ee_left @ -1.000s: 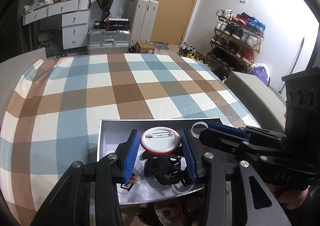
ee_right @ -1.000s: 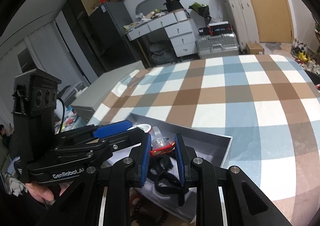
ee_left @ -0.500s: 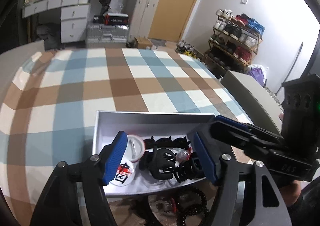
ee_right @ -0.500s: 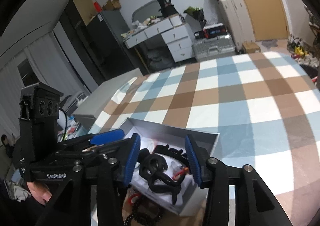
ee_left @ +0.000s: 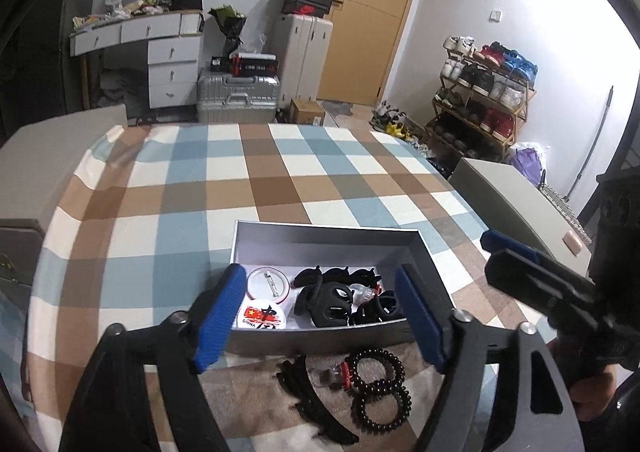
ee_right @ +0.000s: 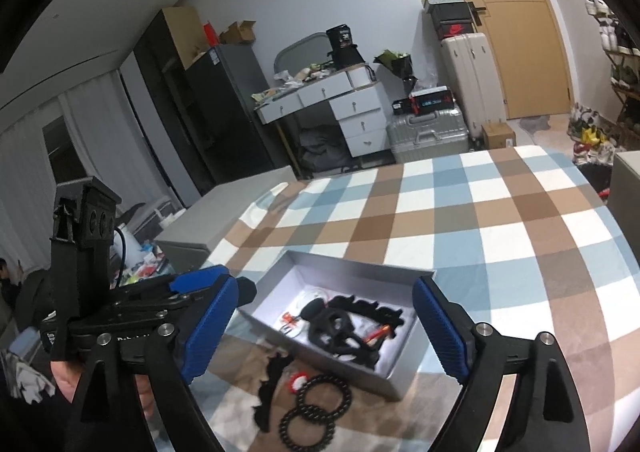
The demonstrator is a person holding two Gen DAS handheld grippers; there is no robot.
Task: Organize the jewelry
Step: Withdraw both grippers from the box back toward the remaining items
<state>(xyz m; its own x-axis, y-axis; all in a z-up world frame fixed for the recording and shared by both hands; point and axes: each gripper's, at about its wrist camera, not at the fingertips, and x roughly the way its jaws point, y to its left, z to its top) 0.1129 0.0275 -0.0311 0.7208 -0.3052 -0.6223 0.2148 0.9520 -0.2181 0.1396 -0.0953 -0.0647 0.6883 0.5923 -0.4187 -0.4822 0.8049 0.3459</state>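
Left gripper (ee_left: 320, 316): black frame, ribbed blue finger pads (ee_left: 218, 318), silver screws. Right gripper (ee_right: 324, 332): identical build; bare-skinned hand (ee_left: 592, 392) visible at 4 o'clock.

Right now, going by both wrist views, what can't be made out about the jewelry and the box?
- Black hair comb: near end runs behind the left gripper frame, left wrist view.
- Small red-and-clear piece beside the bead bracelets: too small to identify.
- Box: near wall hides its front floor, right wrist view.
- Clear item among the black claw clips: mostly covered.
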